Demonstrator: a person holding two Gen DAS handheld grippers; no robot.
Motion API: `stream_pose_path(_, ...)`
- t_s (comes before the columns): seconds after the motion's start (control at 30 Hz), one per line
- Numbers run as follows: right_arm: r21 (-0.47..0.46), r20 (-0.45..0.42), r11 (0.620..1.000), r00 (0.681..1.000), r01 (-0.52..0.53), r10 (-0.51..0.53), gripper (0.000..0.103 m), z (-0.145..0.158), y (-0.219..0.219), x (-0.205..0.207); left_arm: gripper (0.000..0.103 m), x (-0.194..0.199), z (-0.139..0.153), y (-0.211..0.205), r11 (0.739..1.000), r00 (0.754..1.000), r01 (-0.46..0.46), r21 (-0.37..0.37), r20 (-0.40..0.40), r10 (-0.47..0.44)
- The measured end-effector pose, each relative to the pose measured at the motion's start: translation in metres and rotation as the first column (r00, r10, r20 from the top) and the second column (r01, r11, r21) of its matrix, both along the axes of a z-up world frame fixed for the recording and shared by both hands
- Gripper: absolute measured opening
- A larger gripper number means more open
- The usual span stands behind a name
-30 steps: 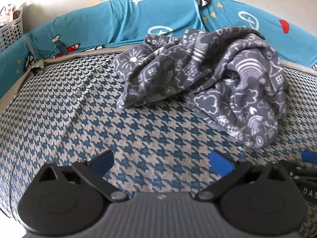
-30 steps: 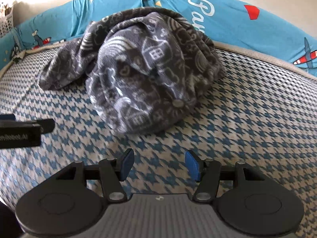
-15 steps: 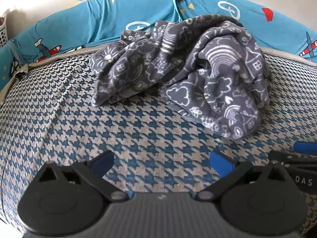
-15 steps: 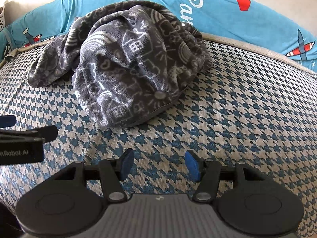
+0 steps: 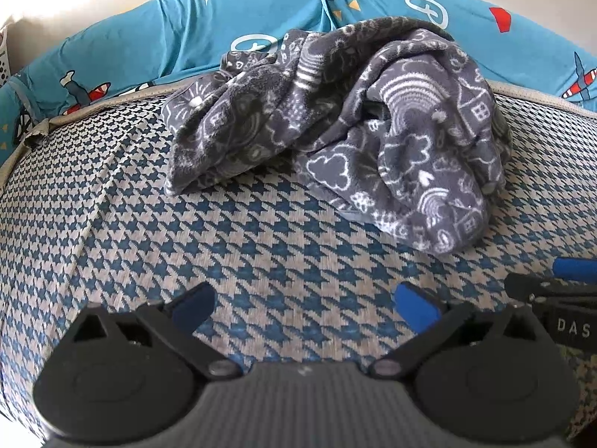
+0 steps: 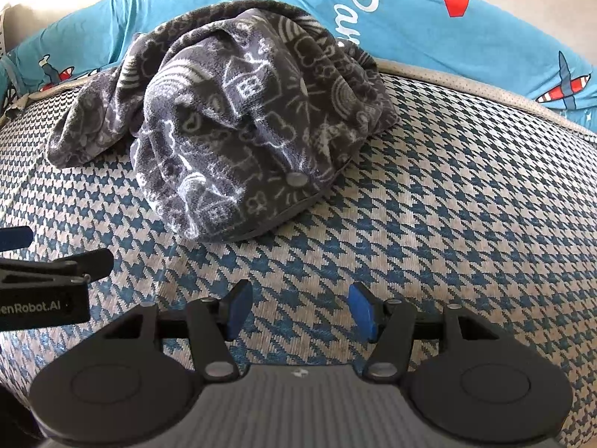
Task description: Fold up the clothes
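Left gripper: jaws spread wide, nothing between them, only houndstooth mattress underneath.
Right gripper: jaws apart, narrower, empty too.
Garment: crumpled grey fleece lying ahead on the mattress, well clear of both grippers; at 12 o'clock from the right jaws, nearer 1 o'clock from the left.
Long axis: looks to run 9 to 3 across the view, though the bunching hides it.
Nearer hand: right, I'd judge.
Writing: "enRobot.AI" and "DAS" on the grippers; "Pa…" on the blue bumper.
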State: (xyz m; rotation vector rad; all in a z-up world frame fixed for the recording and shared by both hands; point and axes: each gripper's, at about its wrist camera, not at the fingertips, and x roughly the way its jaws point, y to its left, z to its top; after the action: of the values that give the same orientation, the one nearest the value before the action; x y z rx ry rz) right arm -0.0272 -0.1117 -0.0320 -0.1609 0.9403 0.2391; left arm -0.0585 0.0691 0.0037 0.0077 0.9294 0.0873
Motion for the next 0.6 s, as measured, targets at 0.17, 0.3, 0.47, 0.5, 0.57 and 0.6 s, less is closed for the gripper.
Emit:
stream_pose_path(0.17,0.001,0.0,1.0,1.0,0.001,-0.001,0.056,0.0013,0.0001,0.0008,0.103,-0.0001,-0.0002,-0.0001,1.0,1.0,0.006,0.001,0.0,-0.006)
stream_pose_path(0.3,0.001,-0.003,1.0,1.0,0.003,-0.003,0.056,0.0012,0.0006,0.0015,0.103,-0.0025,0.0006,-0.0009,1.0,1.0,0.007,-0.001,0.0,-0.007)
stream_pose_path(0.47,0.0,-0.003,1.0,1.0,0.002,-0.002,0.056,0.0001,0.0005,0.0012,0.103,-0.0009,-0.0002,-0.0006,1.0,1.0,-0.001,0.0,0.001,0.001)
stream_pose_path(0.5,0.0,-0.002,1.0,1.0,0.003,-0.003,0.056,0.0,0.0005,0.0008,0.103,-0.0007,-0.0003,-0.0001,1.0,1.0,-0.002,0.001,0.001,0.002)
stream_pose_path(0.57,0.001,-0.002,1.0,1.0,0.002,-0.002,0.056,-0.0003,0.0004,0.0003,0.103,-0.0005,-0.0005,-0.0005,1.0,1.0,-0.008,0.001,0.002,0.008)
stream_pose_path(0.6,0.001,-0.002,1.0,1.0,0.001,-0.001,0.056,-0.0003,0.0002,0.0002,0.103,-0.0005,-0.0006,-0.0007,1.0,1.0,-0.01,0.0,0.002,0.01)
